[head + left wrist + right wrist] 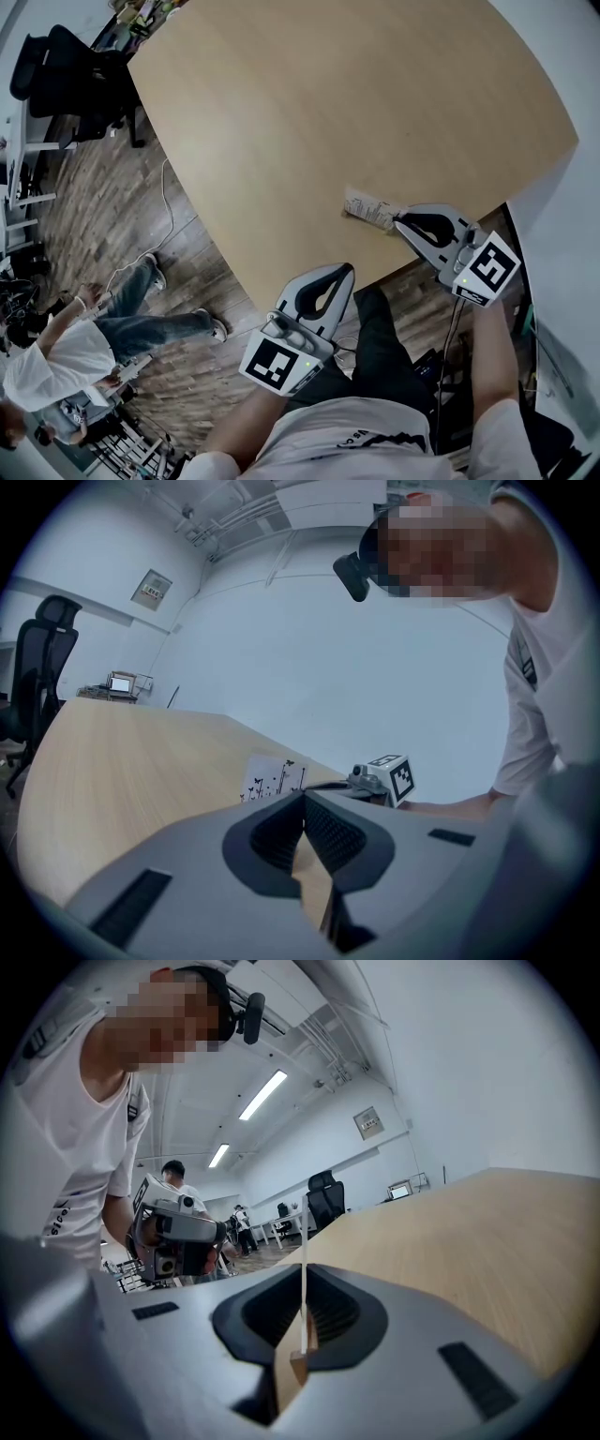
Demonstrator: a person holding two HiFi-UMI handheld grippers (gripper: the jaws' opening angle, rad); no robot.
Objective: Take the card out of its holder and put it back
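Card (304,1241) stands upright and edge-on between the tips of the right gripper (403,222), whose jaws are pressed onto it. Its foot sits in a small wooden holder (298,1366) low between those jaws. Card and holder rest on the table (328,103), close to its near edge. The left gripper (305,803) hangs off that edge, well apart from the right one, with its jaws pressed together on nothing. From it, the card's printed face shows ahead and slightly left of its tips.
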